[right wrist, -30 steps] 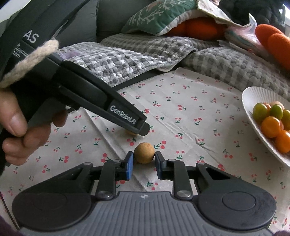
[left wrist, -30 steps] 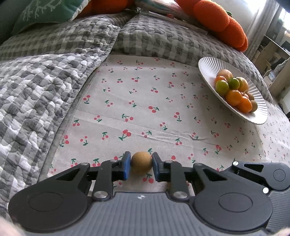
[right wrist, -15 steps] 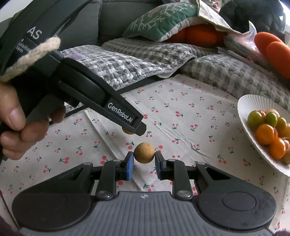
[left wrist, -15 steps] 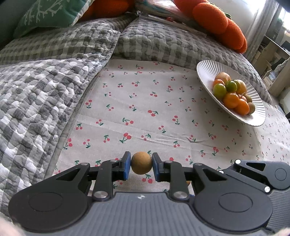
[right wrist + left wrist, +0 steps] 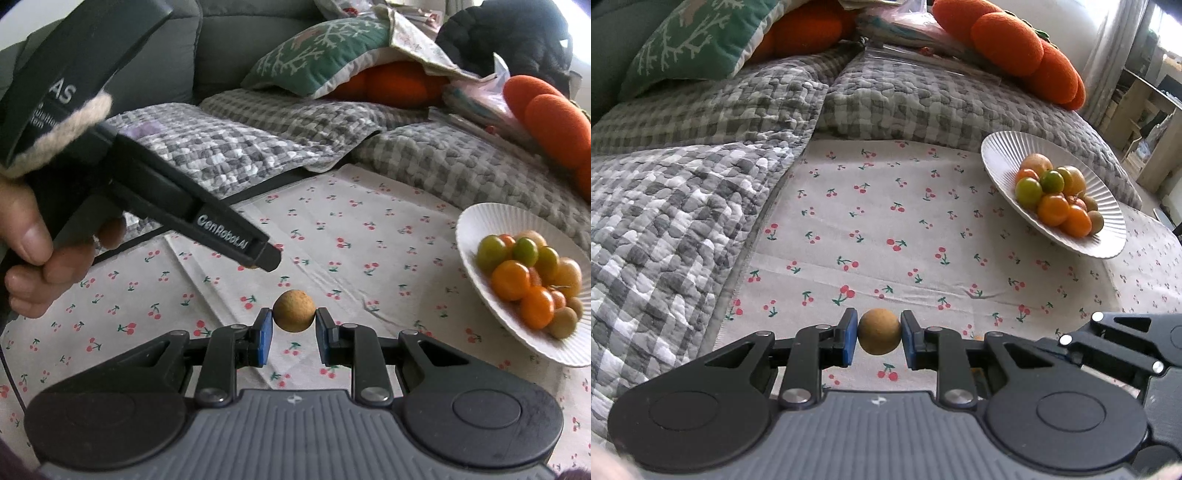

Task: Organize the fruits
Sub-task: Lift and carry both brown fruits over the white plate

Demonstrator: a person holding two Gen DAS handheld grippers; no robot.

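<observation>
A cherry-print cloth (image 5: 886, 221) covers the sofa seat, grey checked quilts (image 5: 665, 206) alongside; a white ribbed plate (image 5: 1001, 147) rests on it.

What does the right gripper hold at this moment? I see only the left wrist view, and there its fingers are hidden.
Observer: The right gripper is shut on a brown round fruit.
Operator: Where does my left gripper appear from that side?
Observer: The left gripper is beyond that fruit and to its left, apart from it.
Operator: What carries it?
Observer: A hand grips its handle, with a woolly cuff above the hand.
</observation>
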